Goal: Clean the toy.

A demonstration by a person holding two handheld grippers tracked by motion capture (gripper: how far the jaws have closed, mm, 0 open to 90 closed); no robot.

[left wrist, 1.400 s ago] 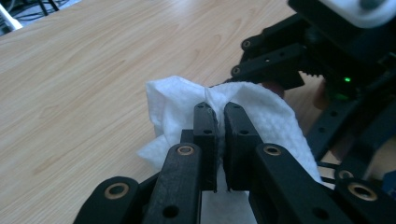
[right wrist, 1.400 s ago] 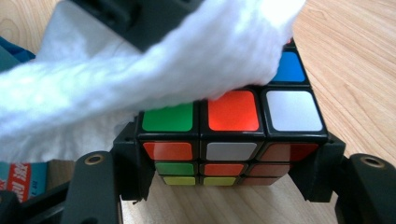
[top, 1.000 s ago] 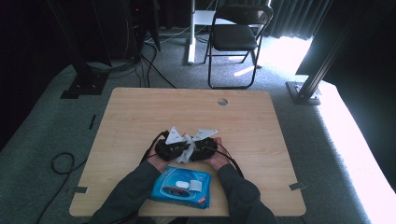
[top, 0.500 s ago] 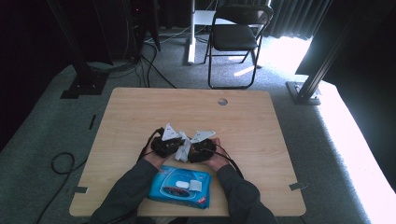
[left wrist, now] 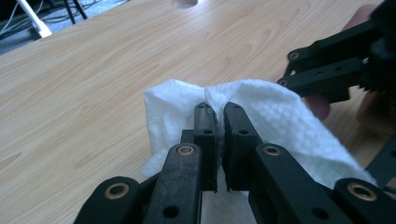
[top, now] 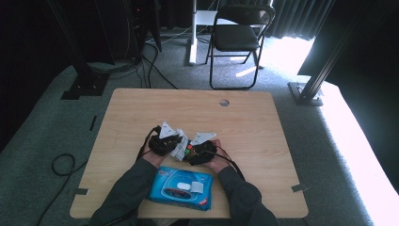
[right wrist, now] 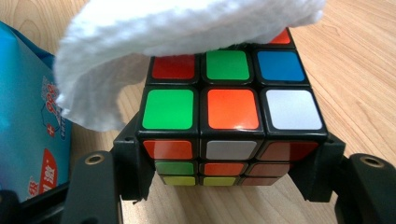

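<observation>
A wooden table [top: 263,127] spans the high view's middle. At lower centre lies a blue wipes pack [top: 181,188]. Just above it, the right gripper [right wrist: 231,182] clamps a puzzle cube [right wrist: 231,112]; the left gripper [left wrist: 218,112] pinches a white wipe [left wrist: 275,121] draped over the cube's top.

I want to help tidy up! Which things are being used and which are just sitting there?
Being used:
white wipe, pinched in the left gripper
puzzle cube, clamped in the right gripper

Just sitting there:
blue wipes pack
folding chair
cables on the floor
</observation>
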